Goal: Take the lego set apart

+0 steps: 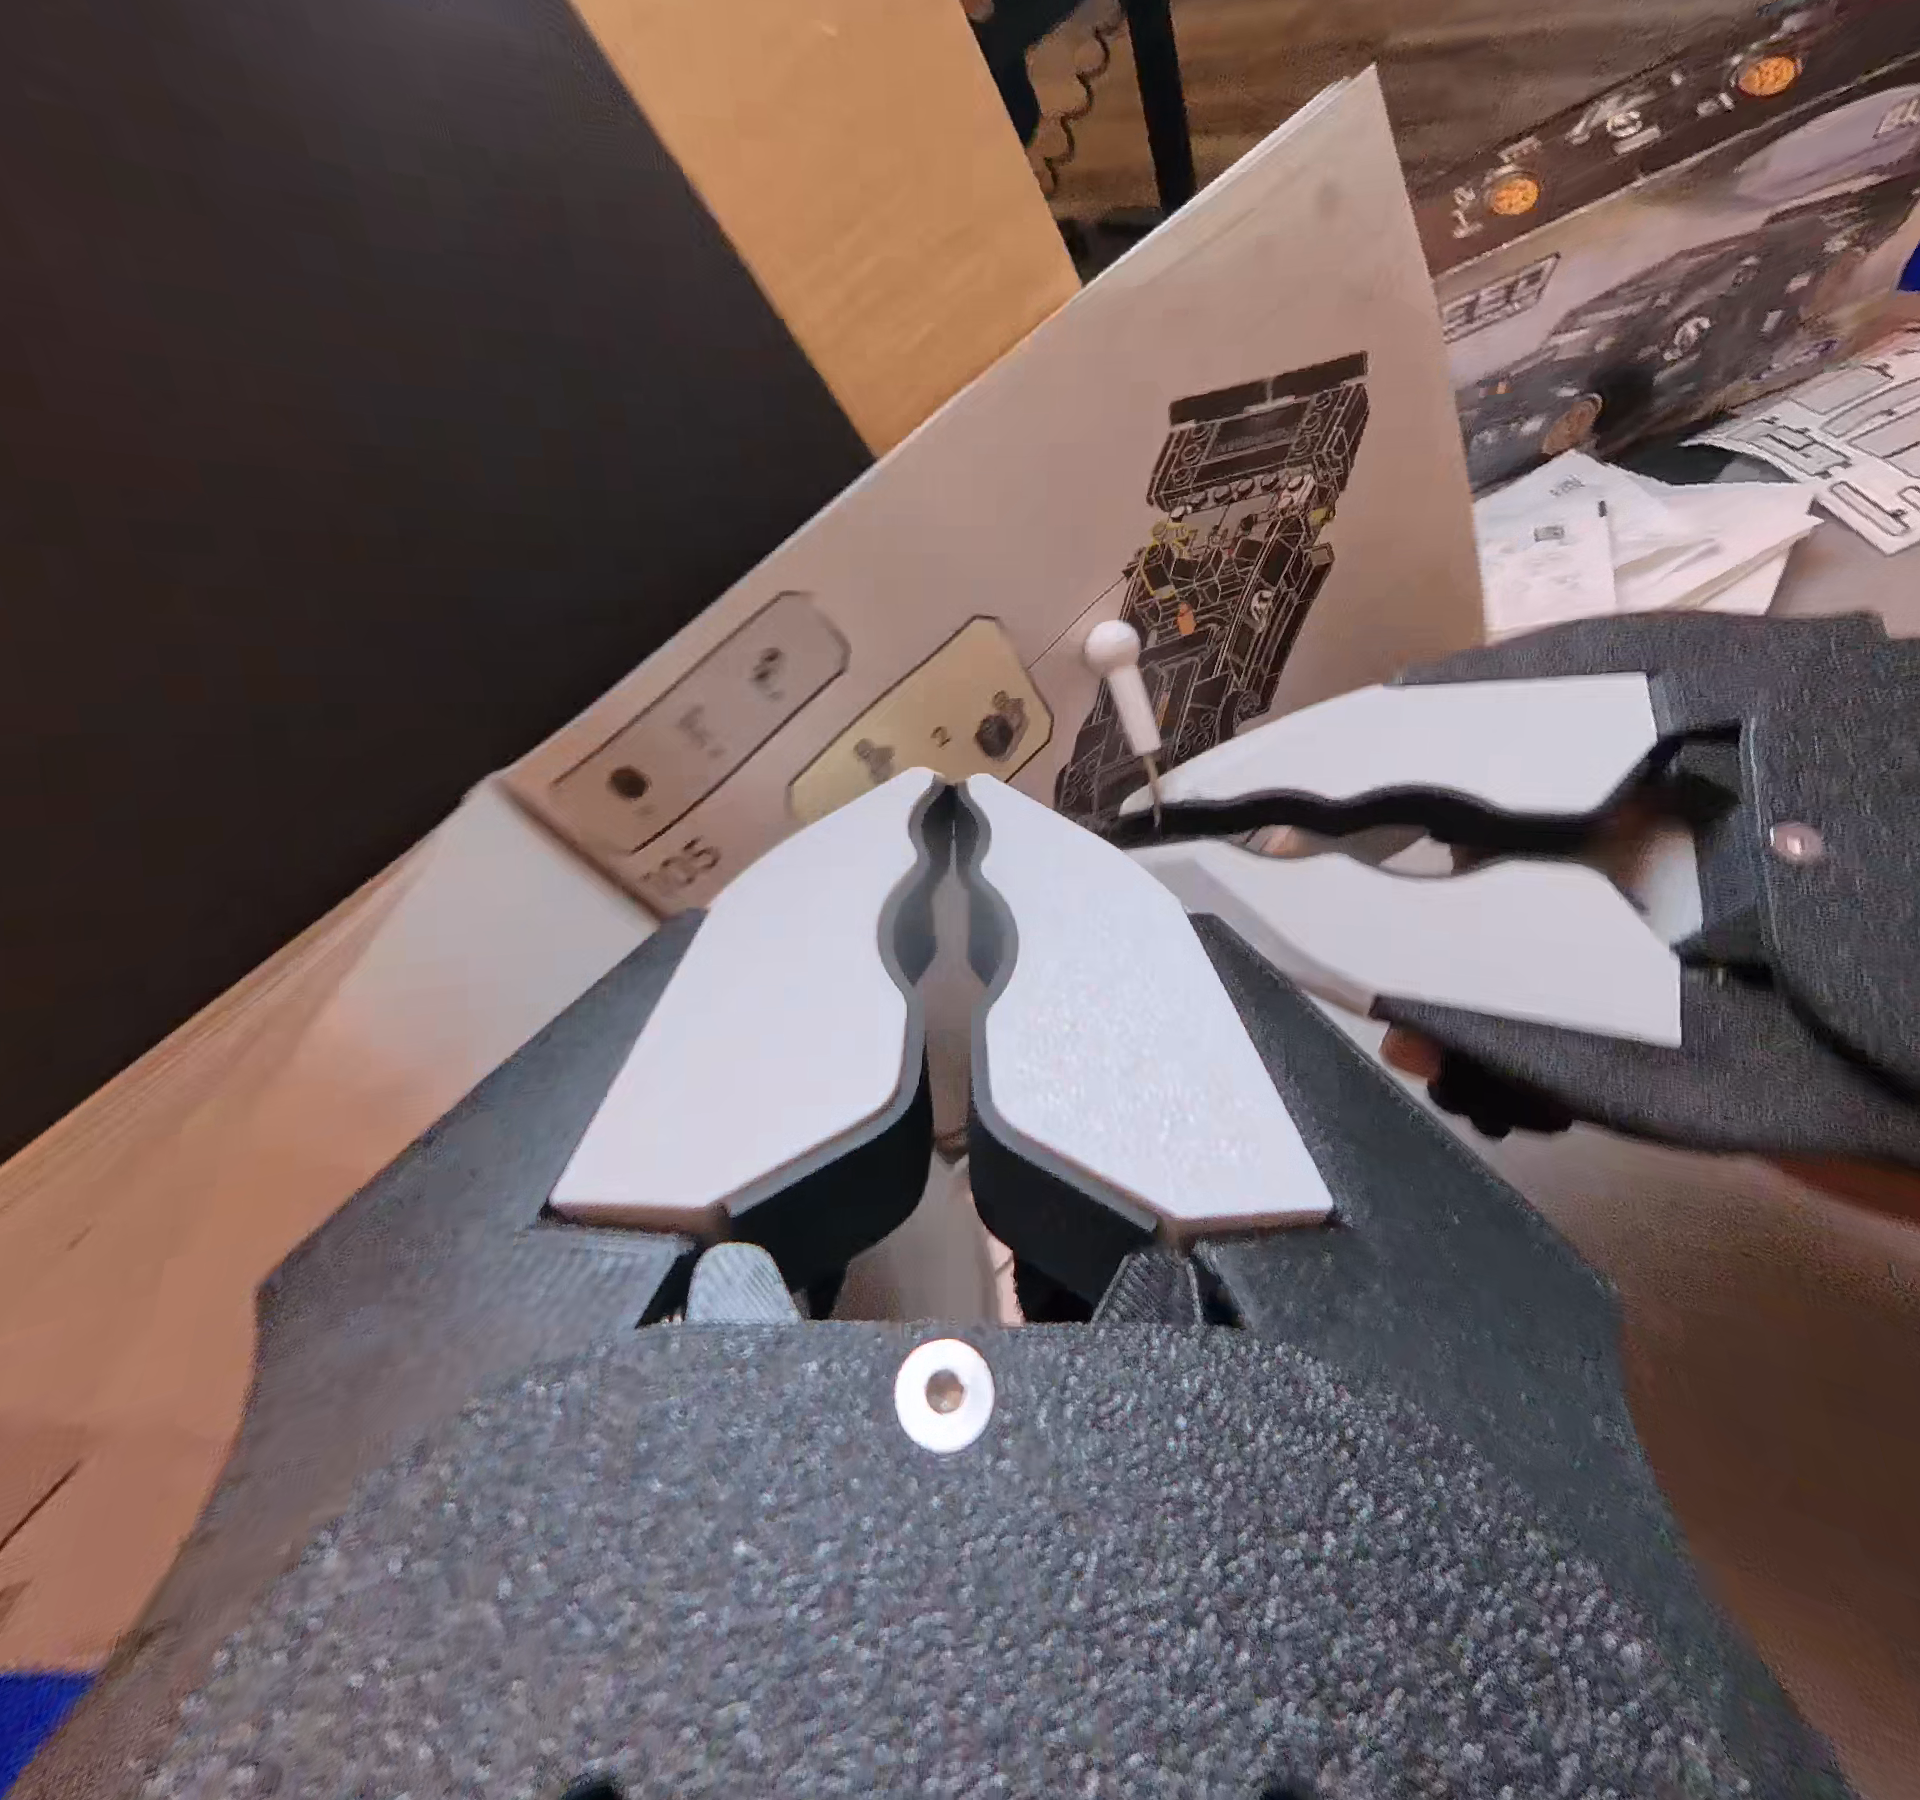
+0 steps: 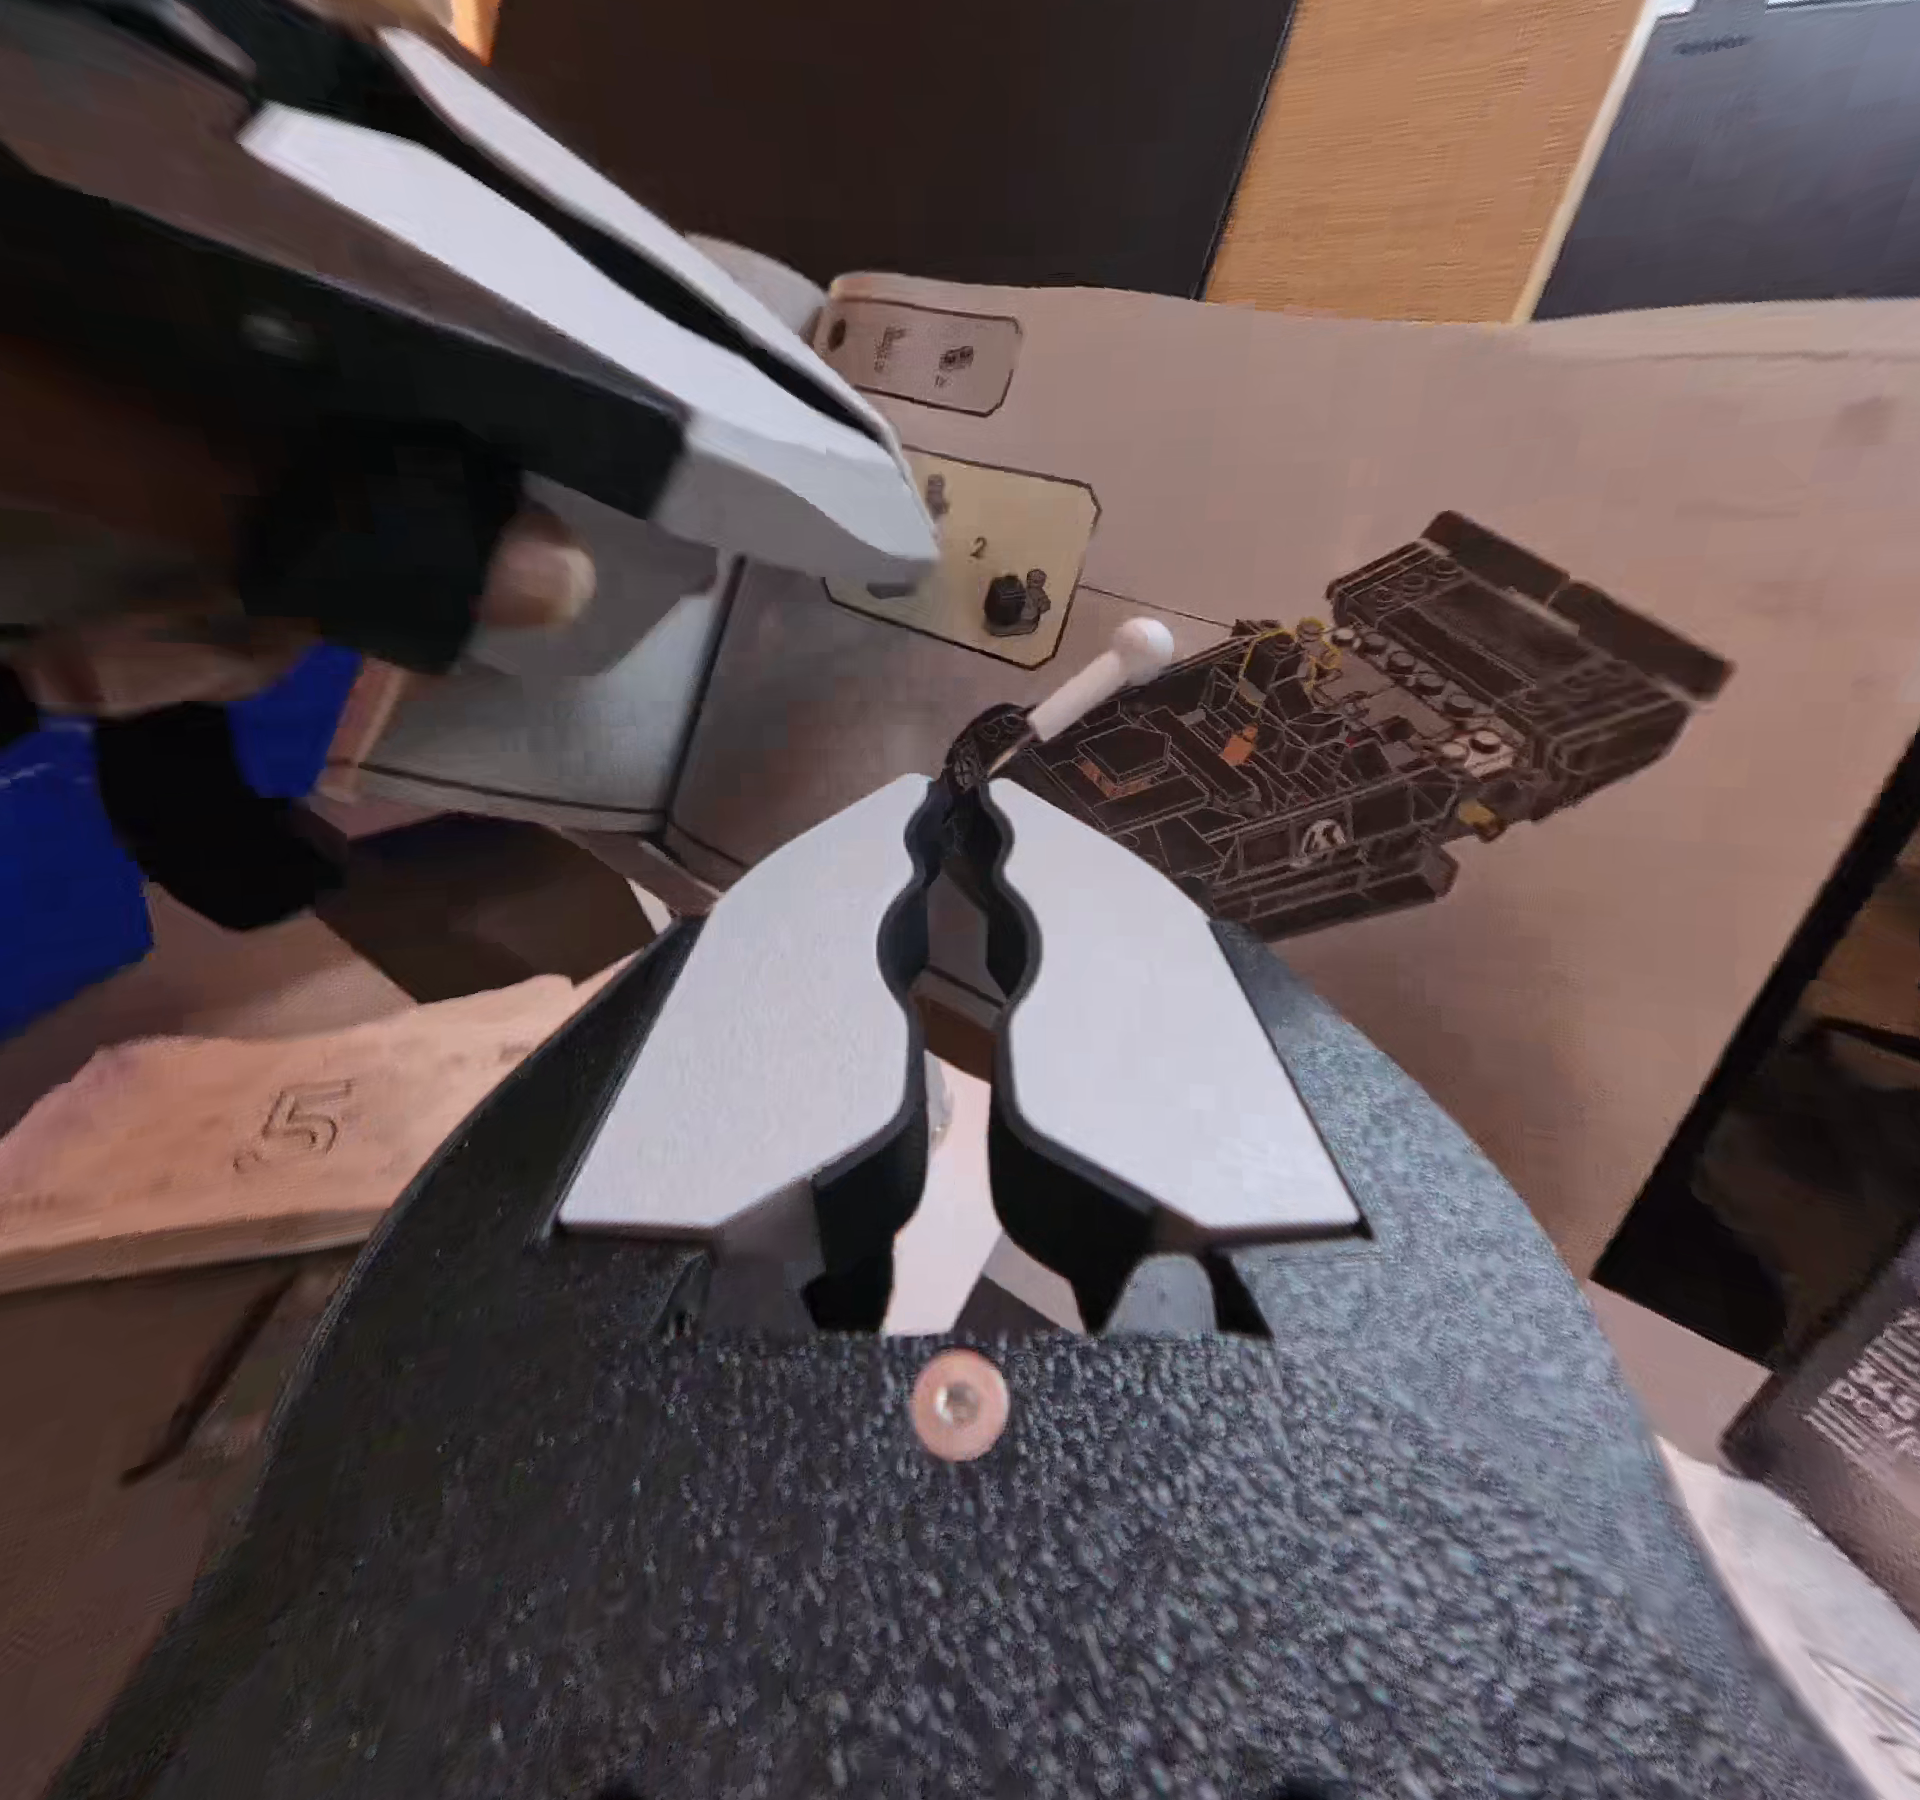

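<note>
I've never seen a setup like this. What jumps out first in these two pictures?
Two black hand-held grippers with pale grey fingers fill the views: the left gripper is shut with nothing visible in it, and the right gripper pinches a small dark piece bearing a white ball-headed pin. Behind them lies an open instruction booklet showing a dark car model.

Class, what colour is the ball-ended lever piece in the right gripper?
White; clearest in the right wrist view.

Instruction booklet (image 2: 1351, 420) and wooden board (image 2: 291, 1127) each bear numerals.
</note>
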A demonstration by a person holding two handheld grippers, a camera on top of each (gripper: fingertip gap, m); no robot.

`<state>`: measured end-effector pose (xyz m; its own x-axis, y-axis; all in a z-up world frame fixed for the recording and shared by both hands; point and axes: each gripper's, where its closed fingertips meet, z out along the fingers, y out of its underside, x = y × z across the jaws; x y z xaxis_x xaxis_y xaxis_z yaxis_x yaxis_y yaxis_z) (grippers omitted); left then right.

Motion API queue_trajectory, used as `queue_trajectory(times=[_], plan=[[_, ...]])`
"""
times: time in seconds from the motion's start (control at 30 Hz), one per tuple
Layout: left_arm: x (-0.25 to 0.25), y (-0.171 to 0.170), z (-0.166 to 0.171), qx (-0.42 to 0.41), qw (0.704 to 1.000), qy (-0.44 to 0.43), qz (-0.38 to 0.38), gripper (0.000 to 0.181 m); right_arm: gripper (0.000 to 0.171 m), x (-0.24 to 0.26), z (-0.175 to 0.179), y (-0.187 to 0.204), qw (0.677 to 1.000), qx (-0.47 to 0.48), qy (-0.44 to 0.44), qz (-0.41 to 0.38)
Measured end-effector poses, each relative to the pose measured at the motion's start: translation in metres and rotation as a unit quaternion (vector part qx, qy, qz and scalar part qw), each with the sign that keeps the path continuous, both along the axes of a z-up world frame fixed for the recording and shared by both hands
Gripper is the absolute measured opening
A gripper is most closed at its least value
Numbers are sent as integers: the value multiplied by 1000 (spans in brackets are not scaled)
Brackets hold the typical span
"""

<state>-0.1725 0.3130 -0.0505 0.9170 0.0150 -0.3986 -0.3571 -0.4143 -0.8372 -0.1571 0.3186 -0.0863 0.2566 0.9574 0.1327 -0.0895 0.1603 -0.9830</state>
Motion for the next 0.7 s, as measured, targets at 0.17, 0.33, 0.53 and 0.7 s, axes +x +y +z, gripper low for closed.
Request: queue_trajectory(times=[0.17, 0.33, 0.53, 0.7], plan=[[-15, -29, -5, 3, 999, 27, 17, 0, 9, 2, -4, 1, 997, 48, -58, -28], [-35, -50, -31, -21, 998, 44, 34, 2, 9, -4, 1, -1, 990, 89, -93, -60], [-65, -72, -36, -14, 997, 42, 64, 1, 4, -31, 6, -23, 961, 221, -155, -67], [-98, -85, -45, -9, 996, 27, 90, 1, 4, -35, 4, -26, 959, 229, -155, -62]])
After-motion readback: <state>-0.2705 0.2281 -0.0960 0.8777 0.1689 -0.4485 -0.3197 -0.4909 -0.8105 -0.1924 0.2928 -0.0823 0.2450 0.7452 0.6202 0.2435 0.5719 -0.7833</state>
